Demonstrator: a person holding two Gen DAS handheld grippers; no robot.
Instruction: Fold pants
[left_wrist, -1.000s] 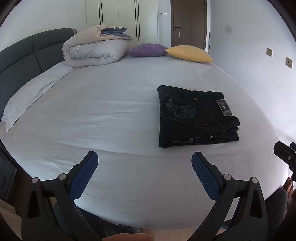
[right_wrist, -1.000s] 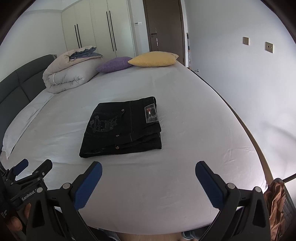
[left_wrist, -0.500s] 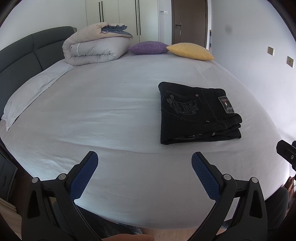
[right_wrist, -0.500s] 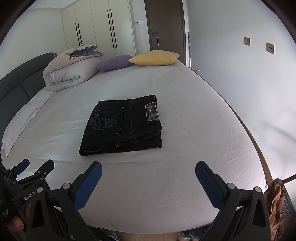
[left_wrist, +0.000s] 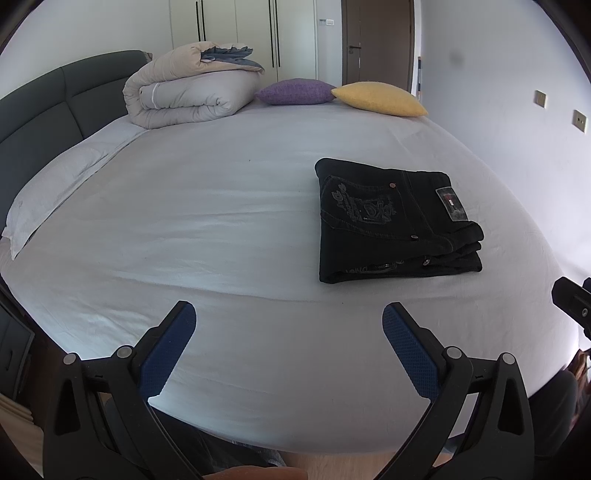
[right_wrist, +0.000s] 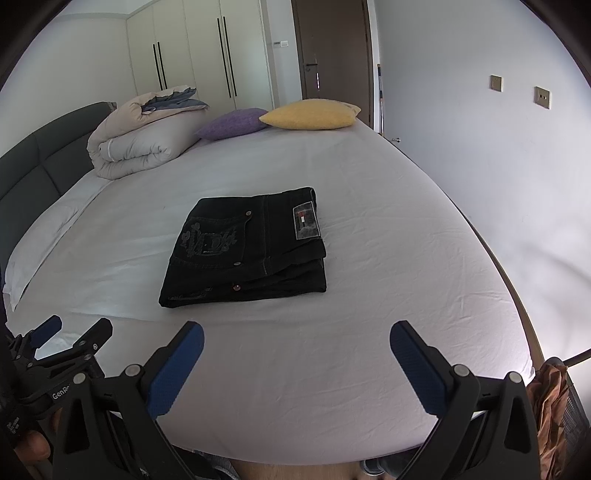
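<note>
white bed sheet (left_wrist: 221, 221) carries the black pants (right_wrist: 247, 247) folded square, so left gripper (left_wrist: 288, 325) and right gripper (right_wrist: 295, 343) hang near, fingers wide, empty.

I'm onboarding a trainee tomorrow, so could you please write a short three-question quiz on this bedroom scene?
1. True or false: the black pants lie spread out flat, unfolded, on the bed.
2. Multiple choice: which cushion sits nearer the door? A. the purple cushion B. the yellow cushion C. neither, both are on the floor.
3. Short answer: how do the jaws of the left gripper and the right gripper stand?

Key
1. False: they are folded into a compact stack.
2. B.
3. Both are open and hold nothing, short of the pants.
</note>
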